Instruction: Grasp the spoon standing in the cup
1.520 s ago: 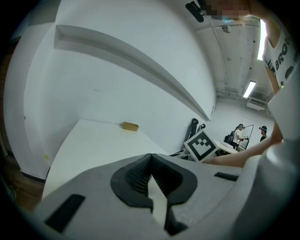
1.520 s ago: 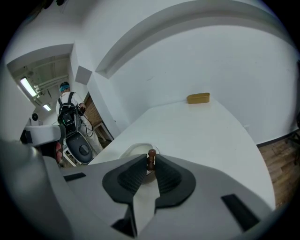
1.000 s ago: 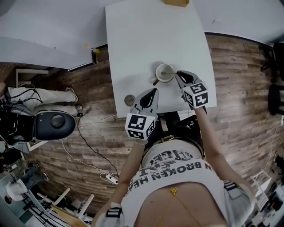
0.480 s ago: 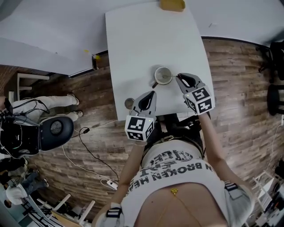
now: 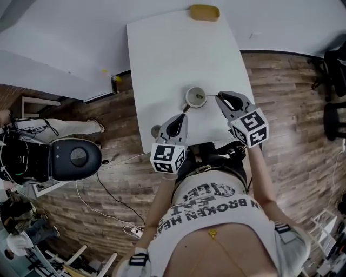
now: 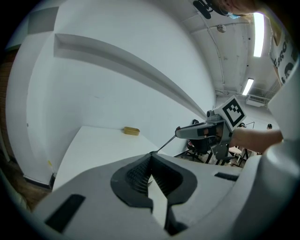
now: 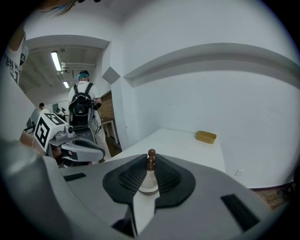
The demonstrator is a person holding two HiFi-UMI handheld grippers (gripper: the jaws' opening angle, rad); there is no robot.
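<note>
A pale cup [image 5: 195, 97] stands on the white table [image 5: 173, 48] near its front edge. A thin spoon [image 5: 208, 96] slants from the cup rightward into my right gripper [image 5: 220, 97]. In the right gripper view the jaws [image 7: 151, 161] are shut on the spoon's brown handle end [image 7: 151, 157], and the cup's white rim [image 7: 149, 184] shows below it. My left gripper [image 5: 183, 116] hovers just short of the cup, jaws shut and empty. From the left gripper [image 6: 150, 155] view the spoon [image 6: 165, 144] rises as a dark line to the right gripper [image 6: 180, 133].
A yellow oblong dish [image 5: 204, 12] lies at the table's far edge. A small round grey thing [image 5: 156, 131] sits at the front left corner. Beyond the table are wood floor, cables and a robot base [image 5: 75, 158]. A person with a backpack [image 7: 83, 101] stands in the room.
The right gripper has drawn back to the right of the cup with the spoon handle in it, so the spoon now slants out. The left gripper has barely moved.
</note>
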